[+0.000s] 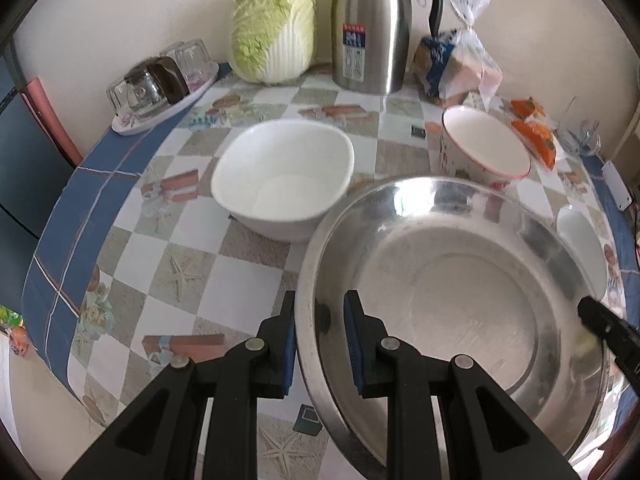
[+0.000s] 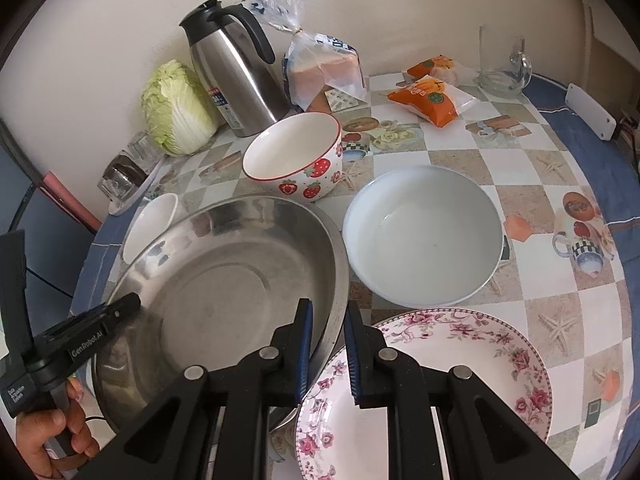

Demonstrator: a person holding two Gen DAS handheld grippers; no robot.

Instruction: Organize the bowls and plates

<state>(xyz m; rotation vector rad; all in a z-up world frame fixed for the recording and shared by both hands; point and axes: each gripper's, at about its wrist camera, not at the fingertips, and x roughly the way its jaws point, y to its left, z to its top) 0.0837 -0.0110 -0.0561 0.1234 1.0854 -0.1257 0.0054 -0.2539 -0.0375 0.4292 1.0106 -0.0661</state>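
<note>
Stainless steel fills the middle of both views: a wide metal basin (image 1: 452, 300) sits tilted on the checked tablecloth (image 1: 176, 248), its rim straddled on opposite sides by the two claws. The left gripper (image 1: 320, 344) has one pad outside and one inside the rim, gap still visible, so I cannot tell whether it truly pinches. The right gripper (image 2: 328, 344) straddles the opposite rim the same way; its grip is equally unclear.

Only the right wrist view shows the floral plate (image 2: 440, 380) at the table's near edge, partly under the basin, the pale round bowl (image 2: 424, 236) just beside it, and strawberries on the red-rimmed bowl (image 2: 296, 160). The left wrist view alone shows the white squarish bowl (image 1: 284, 176) fully, and the glasses tray (image 1: 160, 84) at the far left edge.
</note>
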